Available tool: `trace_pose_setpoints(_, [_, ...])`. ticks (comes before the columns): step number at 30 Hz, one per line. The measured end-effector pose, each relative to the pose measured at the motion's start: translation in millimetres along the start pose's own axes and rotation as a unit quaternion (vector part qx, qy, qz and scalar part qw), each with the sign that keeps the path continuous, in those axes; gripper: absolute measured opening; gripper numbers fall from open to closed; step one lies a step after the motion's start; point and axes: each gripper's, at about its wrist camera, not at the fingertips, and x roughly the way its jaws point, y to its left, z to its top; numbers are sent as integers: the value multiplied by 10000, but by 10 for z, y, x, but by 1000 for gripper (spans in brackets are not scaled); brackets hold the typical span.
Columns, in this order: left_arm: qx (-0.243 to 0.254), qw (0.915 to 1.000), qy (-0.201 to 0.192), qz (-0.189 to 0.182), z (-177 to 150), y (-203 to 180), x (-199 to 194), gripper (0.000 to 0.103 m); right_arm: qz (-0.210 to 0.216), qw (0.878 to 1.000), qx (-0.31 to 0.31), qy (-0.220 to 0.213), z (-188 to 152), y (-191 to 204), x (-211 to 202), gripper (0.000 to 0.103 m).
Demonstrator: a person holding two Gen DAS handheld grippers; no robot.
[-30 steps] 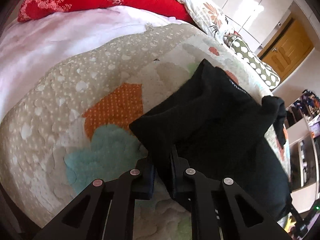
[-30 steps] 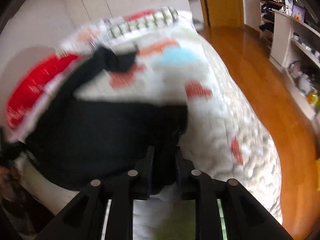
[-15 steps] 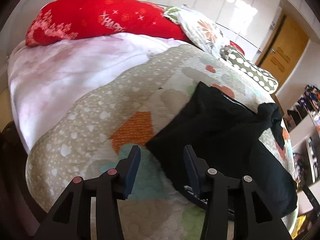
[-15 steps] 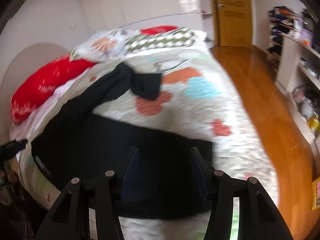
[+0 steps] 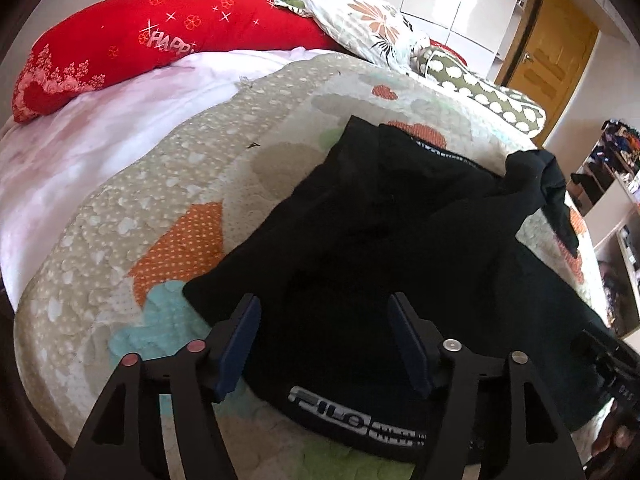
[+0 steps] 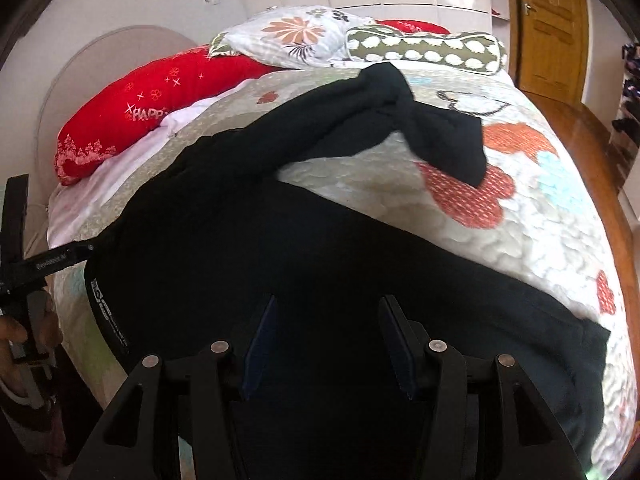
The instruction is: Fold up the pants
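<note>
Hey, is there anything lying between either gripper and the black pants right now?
Nothing visible. The left gripper and right gripper are both open directly over the black pants, which lie alone on the quilt; the pillows sit far back.

One pair of black pants (image 6: 248, 248) lies on one patchwork quilt (image 6: 532, 216). At the head of that quilt sit four pillows: two red ones, the larger embroidered (image 6: 160, 108) and the other only a sliver (image 6: 412, 26) behind the rest, one floral pillow (image 6: 292, 40), and one olive bolster with white spots (image 6: 424, 50). One pale pink sheet (image 5: 100, 148) shows beside the quilt. Two grippers are counted, the left gripper (image 5: 324, 344) and the right gripper (image 6: 328, 344), each with two fingers spread apart. Beyond the quilt stands one wooden door (image 6: 552, 28).
</note>
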Motion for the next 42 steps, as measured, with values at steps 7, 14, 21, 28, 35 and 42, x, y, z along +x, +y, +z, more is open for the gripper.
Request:
trace_pose_setpoints(7, [141, 9998, -33, 124, -2, -105, 159, 74, -54, 9997, -5, 240, 48, 12, 234, 56])
trace_pose_setpoints(14, [124, 9998, -33, -128, 213, -43, 129, 79, 47, 9999, -11, 152, 147, -25, 202, 57])
trace_pose_setpoints(21, [329, 9989, 38, -320, 802, -45, 335, 90, 229, 9977, -540, -327, 799, 110, 117, 71])
trace_pose_setpoints(28, [804, 9940, 433, -608, 1373, -167, 904, 90, 738, 9856, -1494, -293, 1613, 518, 541, 77])
trace_pose_setpoints(35, [1246, 9851, 880, -799, 1715, -264, 1561, 90, 643, 9721, -2198, 518, 1934, 697, 1464, 80])
trace_pose_setpoints(42, [1681, 9769, 1022, -836, 1830, -475, 2121, 87, 611, 9745, -1925, 974, 1970, 488, 2067, 72])
